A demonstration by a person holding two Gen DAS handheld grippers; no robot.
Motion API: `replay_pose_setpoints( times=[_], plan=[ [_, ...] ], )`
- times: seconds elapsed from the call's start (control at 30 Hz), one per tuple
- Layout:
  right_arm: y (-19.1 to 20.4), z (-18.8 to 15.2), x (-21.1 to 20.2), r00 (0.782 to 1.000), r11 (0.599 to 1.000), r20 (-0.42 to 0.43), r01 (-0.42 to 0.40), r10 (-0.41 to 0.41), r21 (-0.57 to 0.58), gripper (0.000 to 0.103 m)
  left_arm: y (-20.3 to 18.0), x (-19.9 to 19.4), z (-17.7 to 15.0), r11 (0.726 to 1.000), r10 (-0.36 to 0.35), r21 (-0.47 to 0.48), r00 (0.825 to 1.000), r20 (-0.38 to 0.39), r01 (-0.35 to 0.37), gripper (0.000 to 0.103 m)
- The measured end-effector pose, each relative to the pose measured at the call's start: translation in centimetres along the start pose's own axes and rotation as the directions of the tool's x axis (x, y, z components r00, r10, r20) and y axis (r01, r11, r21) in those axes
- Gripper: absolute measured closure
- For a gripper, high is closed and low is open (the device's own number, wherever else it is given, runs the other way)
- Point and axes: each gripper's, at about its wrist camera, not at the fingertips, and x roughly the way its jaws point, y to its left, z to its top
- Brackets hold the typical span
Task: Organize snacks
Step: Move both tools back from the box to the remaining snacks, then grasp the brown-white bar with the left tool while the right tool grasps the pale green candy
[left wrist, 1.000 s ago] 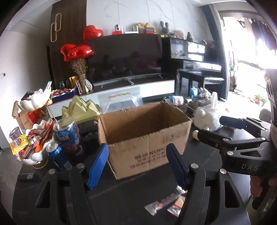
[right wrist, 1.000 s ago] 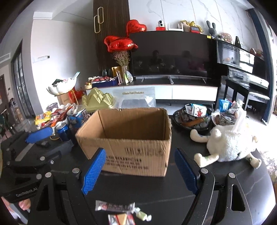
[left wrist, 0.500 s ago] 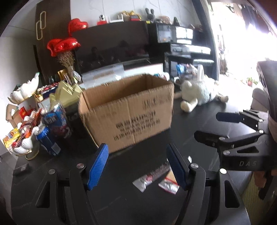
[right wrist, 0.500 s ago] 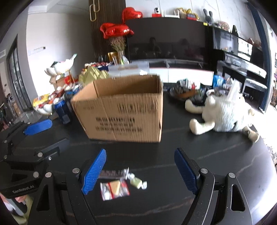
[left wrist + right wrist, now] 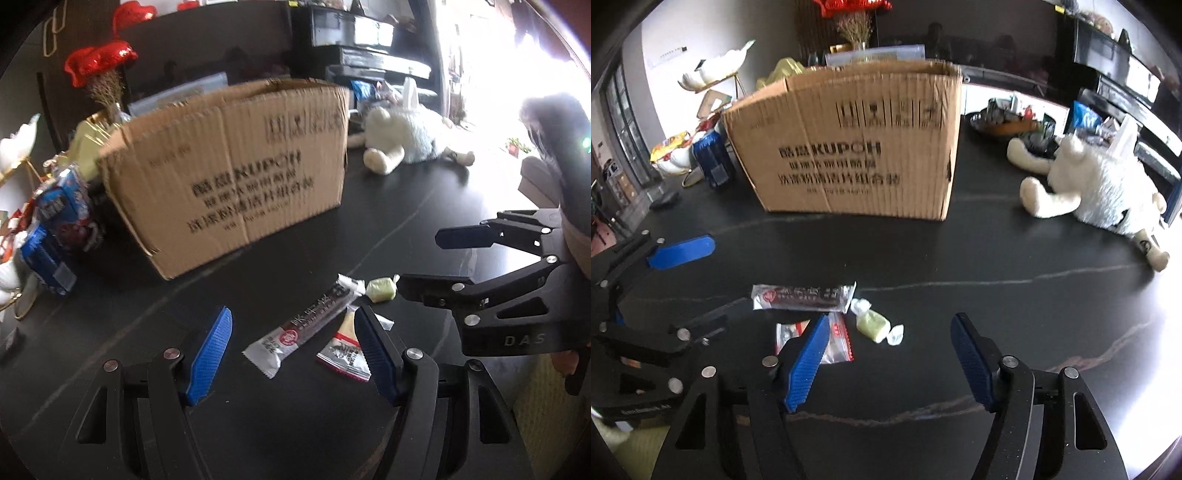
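Three snacks lie on the black table in front of an open cardboard box (image 5: 236, 177) (image 5: 857, 147): a long dark snack bar (image 5: 306, 325) (image 5: 803, 297), a small red-and-white packet (image 5: 345, 350) (image 5: 834, 339) and a green wrapped candy (image 5: 382, 290) (image 5: 873, 323). My left gripper (image 5: 293, 354) (image 5: 690, 288) hangs open low over the bar, its right finger overlapping the packet. My right gripper (image 5: 890, 360) (image 5: 443, 264) is closing, with the candy just ahead between its fingers; the pads do not touch it.
A white plush toy (image 5: 1100, 192) (image 5: 410, 136) lies right of the box. Blue cans (image 5: 59, 221) (image 5: 713, 158) and a white snack dish (image 5: 676, 158) stand left of it. A dark bowl of snacks (image 5: 1004, 122) sits behind the plush.
Both grippers have sunk toward the table and tipped down. The snacks, once at the bottom edge, now lie between the fingers. The right jaws are narrower.
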Motion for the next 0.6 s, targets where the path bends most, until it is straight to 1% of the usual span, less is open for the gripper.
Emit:
replay_pose_setpoints(
  times=[0.1,0.27,0.4,0.53,0.6],
  plan=[
    [0.0,-0.2,0.7,1.0,1.0,-0.011,0.006,-0.006,-0.01,0.034,0.0,0.9,0.0,1.0,-0.008,0.003,1.0,-0.013,0.008,0.035],
    [-0.2,-0.4,2.1,0.999,1.0,-0.051,-0.005,0.005,-0.008,0.04,0.1,2.5,-0.1,0.999,-0.027,0.016,0.999,-0.043,0.028,0.035],
    [0.2,-0.3,2.7,0.998,1.0,-0.055,-0.003,0.002,-0.029,0.041,0.3,3.4,-0.3,0.999,-0.04,0.023,0.998,-0.056,0.041,0.037],
    [0.6,-0.3,3.2,0.998,0.999,-0.063,-0.009,0.005,-0.049,0.045,0.4,4.1,-0.4,0.998,-0.059,0.024,0.996,-0.073,0.061,0.042],
    [0.8,-0.3,3.3,0.998,0.998,-0.062,-0.003,-0.001,-0.061,0.045,0.5,4.4,-0.5,0.998,-0.063,0.025,0.995,-0.075,0.065,0.042]
  ],
)
